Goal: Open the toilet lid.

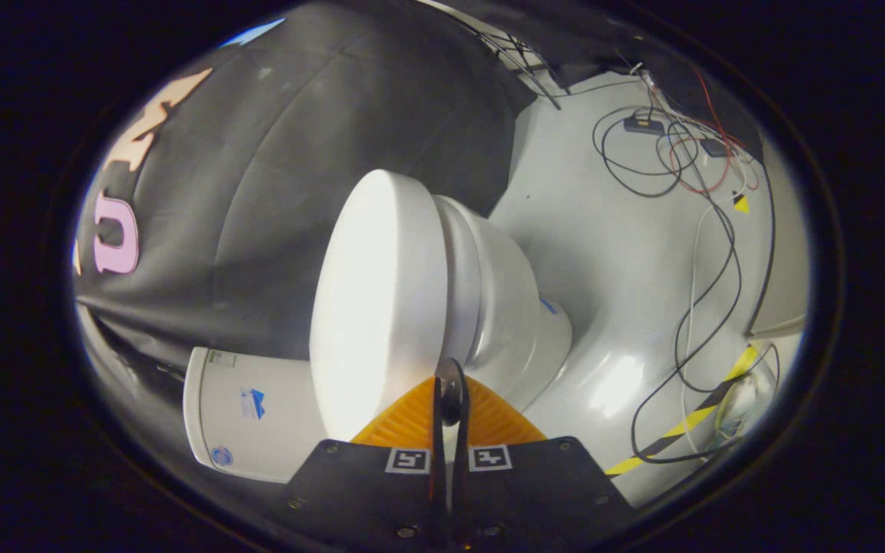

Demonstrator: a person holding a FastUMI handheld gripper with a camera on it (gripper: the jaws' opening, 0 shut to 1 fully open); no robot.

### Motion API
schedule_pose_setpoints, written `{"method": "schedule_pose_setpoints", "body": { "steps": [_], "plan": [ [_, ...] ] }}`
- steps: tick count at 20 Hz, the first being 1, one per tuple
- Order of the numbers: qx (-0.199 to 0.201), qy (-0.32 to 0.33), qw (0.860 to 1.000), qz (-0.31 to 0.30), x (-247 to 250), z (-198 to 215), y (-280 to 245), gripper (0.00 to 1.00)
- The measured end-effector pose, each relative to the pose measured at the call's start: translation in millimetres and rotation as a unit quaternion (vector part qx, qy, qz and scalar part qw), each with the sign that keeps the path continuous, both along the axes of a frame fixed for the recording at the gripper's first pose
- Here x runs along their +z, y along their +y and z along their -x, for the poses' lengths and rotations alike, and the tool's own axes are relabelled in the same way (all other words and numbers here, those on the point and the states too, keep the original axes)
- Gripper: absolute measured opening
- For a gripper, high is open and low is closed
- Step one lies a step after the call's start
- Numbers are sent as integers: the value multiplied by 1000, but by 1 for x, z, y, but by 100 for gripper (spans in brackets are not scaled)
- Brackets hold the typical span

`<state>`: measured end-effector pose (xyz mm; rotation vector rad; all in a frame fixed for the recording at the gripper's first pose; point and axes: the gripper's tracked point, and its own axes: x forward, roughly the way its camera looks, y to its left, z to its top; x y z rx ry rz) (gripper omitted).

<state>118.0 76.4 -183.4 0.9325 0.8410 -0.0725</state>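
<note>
Right, the camera is rolled sideways here, so the toilet reads as lying on its side. The toilet lid (377,299) is the big white oval face just ahead of the fingers, to their left. To its right come the seat rim and bowl (500,307), then the base down to the glossy grey floor (604,253). The lid looks flush on the seat along the whole visible edge. I see no gap, so I judge it closed.

The hand-held gripper (451,388) has its fingers drawn nearly together, with only a thin slit between them. A thin dark rounded piece sits in that slit at the tips. I can't tell if it's gripper hardware or something pinched. The tips sit at the lid's edge, about where lid meets seat. Whether they touch it or hook under it, I can't tell. They aren't clamped on the lid.

The tank (254,411) sits left of the fingers, below the lid in this rolled view, against the black cloth wall (258,192). Loose cables (688,161) run across the floor well beyond the toilet, along with a yellow-black tape strip (688,418).

Progress: early. The approach looks done, with the tips at the lid-seat seam. Nothing is lifted yet. Left to do: get a finger under the lid lip, swing the lid up about the hinge toward the tank, and leave it resting open.
</note>
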Motion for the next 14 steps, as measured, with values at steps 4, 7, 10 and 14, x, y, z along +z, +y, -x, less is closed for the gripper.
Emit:
{"method": "schedule_pose_setpoints", "body": {
  "steps": [4,7,10,14],
  "plan": [
    [13,-7,999,37,14,0,1,4],
    [3,-17,999,40,29,1,6,4],
    [20,-39,996,72,46,2,7,4],
    [34,-67,992,98,65,3,16,4]
  ]
}}
